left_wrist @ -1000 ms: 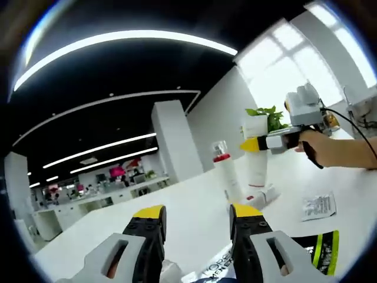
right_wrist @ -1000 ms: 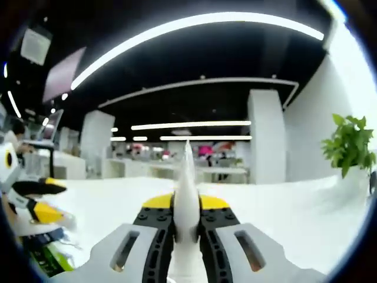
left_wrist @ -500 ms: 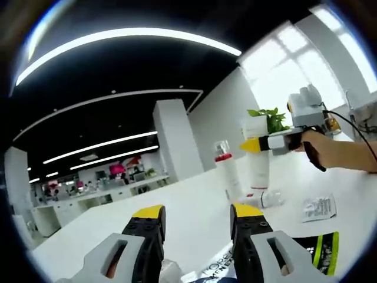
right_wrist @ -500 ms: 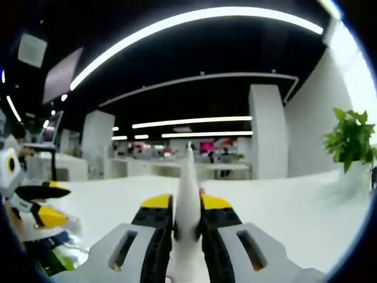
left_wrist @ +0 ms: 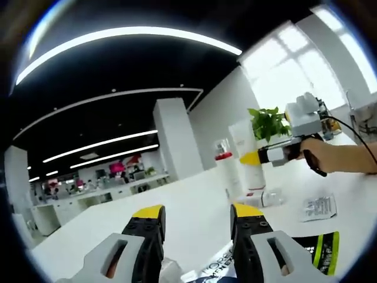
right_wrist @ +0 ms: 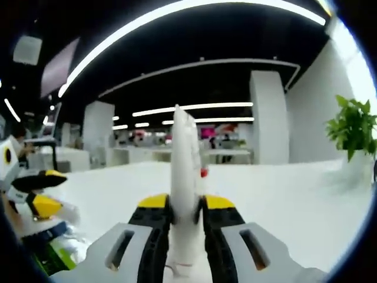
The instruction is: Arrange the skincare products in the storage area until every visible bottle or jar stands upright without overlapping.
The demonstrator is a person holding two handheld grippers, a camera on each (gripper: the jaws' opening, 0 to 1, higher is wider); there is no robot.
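In the left gripper view, the left gripper (left_wrist: 197, 219) rises from the bottom centre of the frame, its two yellow-tipped jaws standing well apart with nothing between them. At the right of the same frame, a hand (left_wrist: 316, 159) on a bare forearm reaching in from the right edge grips the handle of the right gripper (left_wrist: 248, 157), which points toward the frame's left at mid-height.

In the right gripper view, the right gripper (right_wrist: 184, 203) comes up from the bottom centre, jaws pressed against the sides of a white tube (right_wrist: 184, 171) that stands upright between them. The left gripper (right_wrist: 38, 190) shows at the left edge, its yellow tips parted.
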